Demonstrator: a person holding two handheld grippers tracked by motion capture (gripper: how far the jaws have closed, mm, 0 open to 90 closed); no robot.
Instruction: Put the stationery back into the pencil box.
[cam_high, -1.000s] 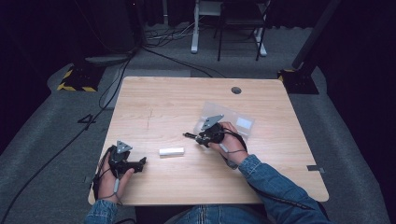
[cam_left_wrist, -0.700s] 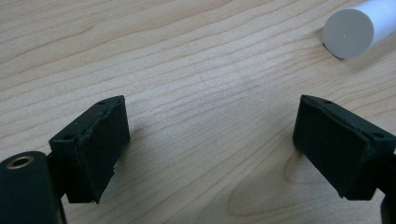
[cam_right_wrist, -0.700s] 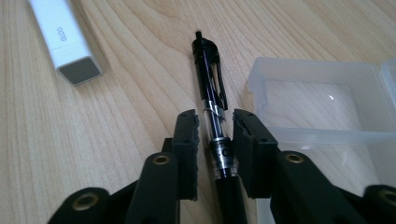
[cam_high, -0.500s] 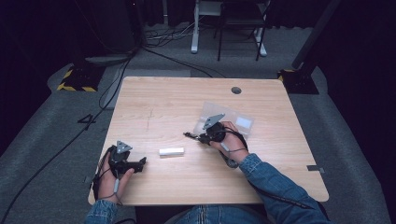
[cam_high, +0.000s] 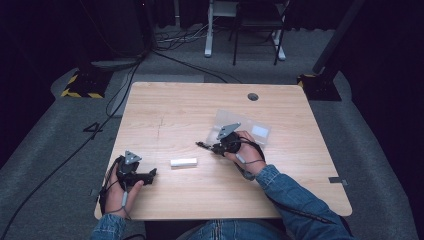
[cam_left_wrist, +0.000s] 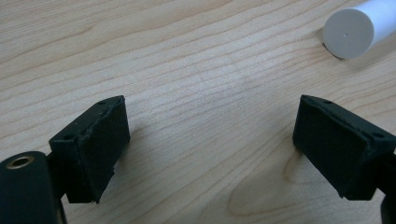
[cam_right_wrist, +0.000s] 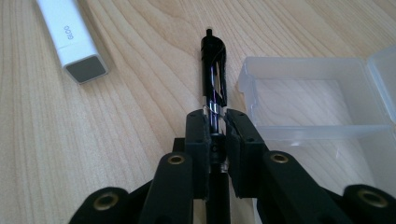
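Observation:
My right gripper (cam_high: 212, 147) is shut on a black pen (cam_right_wrist: 214, 65), whose barrel sticks out past the pads and lies low over the wooden table (cam_high: 175, 110). In the right gripper view the two jaws (cam_right_wrist: 215, 123) clamp the pen's rear part. To the pen's right lies an open clear plastic case (cam_right_wrist: 303, 65), seen behind the right hand in the high view (cam_high: 250, 131). A white stick (cam_high: 183, 162) rests on the table between the hands. My left gripper (cam_high: 152, 173) lies near the front left, open (cam_left_wrist: 210, 140) with bare wood between its jaws; the white stick's end (cam_left_wrist: 355, 25) lies beyond them.
The table's front edge runs just below both hands. A round cable hole (cam_high: 253, 96) sits at the table's far side. Cables and a desk frame (cam_high: 240, 30) stand on the grey floor beyond.

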